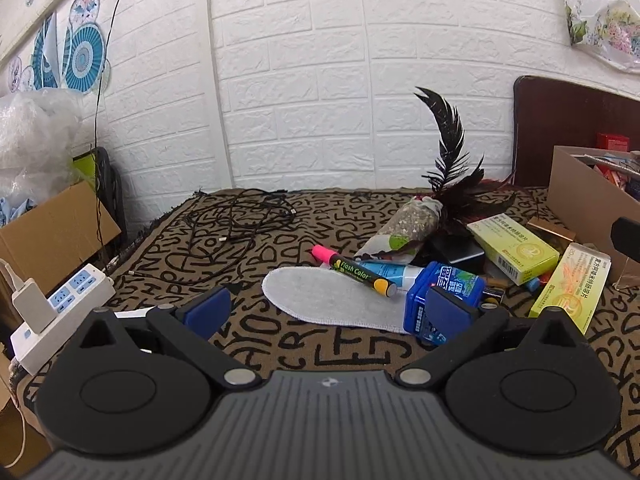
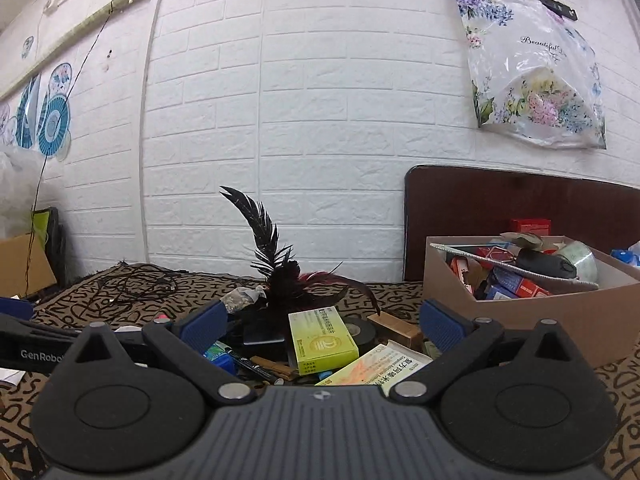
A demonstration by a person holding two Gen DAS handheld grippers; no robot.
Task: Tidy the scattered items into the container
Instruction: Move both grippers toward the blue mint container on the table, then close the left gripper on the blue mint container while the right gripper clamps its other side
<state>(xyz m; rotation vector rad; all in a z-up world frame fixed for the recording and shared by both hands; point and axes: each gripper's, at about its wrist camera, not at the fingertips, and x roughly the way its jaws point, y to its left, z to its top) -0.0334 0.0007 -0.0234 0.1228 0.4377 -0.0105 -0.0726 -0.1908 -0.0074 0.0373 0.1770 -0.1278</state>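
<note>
Both the left hand-held gripper (image 1: pixel 327 307) and right hand-held gripper (image 2: pixel 324 325) gape wide, holding nothing. Medicine boxes (image 2: pixel 322 339), marker (image 1: pixel 357 272) and what looks like an insole (image 1: pixel 332 300) lie scattered on the counter (image 1: pixel 280 344), left of the cardboard box (image 2: pixel 532 320).

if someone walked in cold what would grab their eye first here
Probably the black feather standing tall at the back of the clutter pile, against the white brick wall. Next, the pink-capped marker lying across the grey insole on the letter-patterned cloth. To the right sits the cardboard box, already crammed with packets.
</note>
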